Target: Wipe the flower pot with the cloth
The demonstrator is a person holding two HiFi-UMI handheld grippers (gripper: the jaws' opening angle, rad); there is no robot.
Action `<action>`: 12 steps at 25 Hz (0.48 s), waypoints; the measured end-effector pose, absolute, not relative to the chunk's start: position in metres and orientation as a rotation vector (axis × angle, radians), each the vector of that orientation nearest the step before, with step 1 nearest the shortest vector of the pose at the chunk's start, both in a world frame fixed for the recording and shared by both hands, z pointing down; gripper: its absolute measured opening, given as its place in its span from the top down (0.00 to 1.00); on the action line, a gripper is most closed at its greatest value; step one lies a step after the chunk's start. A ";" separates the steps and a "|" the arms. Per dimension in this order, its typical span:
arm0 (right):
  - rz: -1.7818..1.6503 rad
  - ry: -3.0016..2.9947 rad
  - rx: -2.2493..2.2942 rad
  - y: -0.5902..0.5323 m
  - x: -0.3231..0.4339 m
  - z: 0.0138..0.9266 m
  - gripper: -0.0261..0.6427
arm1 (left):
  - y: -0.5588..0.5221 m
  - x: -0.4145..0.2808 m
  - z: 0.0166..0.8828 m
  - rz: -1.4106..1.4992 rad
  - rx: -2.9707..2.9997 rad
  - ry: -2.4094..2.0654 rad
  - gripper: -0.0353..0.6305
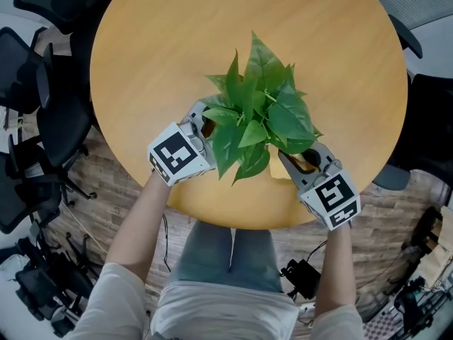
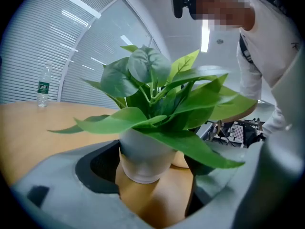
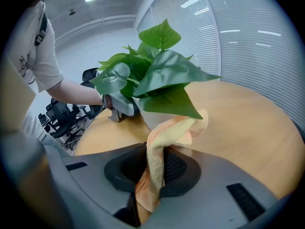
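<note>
Table: a round, light wooden tabletop (image 1: 177,41). The plant stands near the edge closest to the person.
Floor: wood planks (image 1: 106,183) around the table, with cables lying on them.
Office chairs: dark swivel chairs (image 1: 42,105) crowd the left side of the table in the head view.
Window blinds: pale slatted blinds (image 2: 28,46) run behind the table in both gripper views.
Plant: a leafy green houseplant (image 1: 258,112). Its broad leaves spread over the pot and hide both grippers' tips from above.
Flower pot: a small whitish pot (image 2: 143,159) that narrows toward its base. It stands upright on the table between the two grippers.
Left gripper: the gripper (image 2: 150,175) reaches in low from the pot's left with its jaws spread wide and the pot between them. Bare table shows between the pot and one jaw, so it is not clamped.
Right gripper: the gripper (image 3: 152,168) is angled down at the pot's other side, with its jaws closed tight on the cloth.
Marker cubes: one cube (image 1: 178,154) sits on the left gripper and another (image 1: 334,198) on the right.
Cloth: a peach-orange cloth (image 3: 167,132) is pinched at its lower part. Its free end rises in a twisted fold and lies against the pot's side under a leaf.
Water bottle: a clear bottle with a green label (image 2: 43,87) stands upright at the table's far edge, well apart from the pot.
</note>
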State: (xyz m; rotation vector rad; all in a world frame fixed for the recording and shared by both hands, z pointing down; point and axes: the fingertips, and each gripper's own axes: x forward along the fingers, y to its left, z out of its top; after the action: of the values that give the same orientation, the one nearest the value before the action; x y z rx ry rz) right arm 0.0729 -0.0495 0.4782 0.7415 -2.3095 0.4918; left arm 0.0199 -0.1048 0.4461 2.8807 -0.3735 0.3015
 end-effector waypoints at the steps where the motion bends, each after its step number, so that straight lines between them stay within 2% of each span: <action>1: 0.482 -2.300 0.744 -0.052 0.077 0.479 0.87 | -0.105 0.019 0.446 0.304 2.878 -0.426 0.30; 12: 0.325 -2.237 0.719 -0.096 0.081 0.476 0.87 | -0.102 0.011 0.451 0.350 2.816 -0.742 0.32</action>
State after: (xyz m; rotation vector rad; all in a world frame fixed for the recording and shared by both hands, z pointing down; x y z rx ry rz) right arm 0.0809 -0.0957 0.4760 0.7189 -2.2368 0.3247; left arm 0.0105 -0.1024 0.4512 2.8163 -0.7420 0.3502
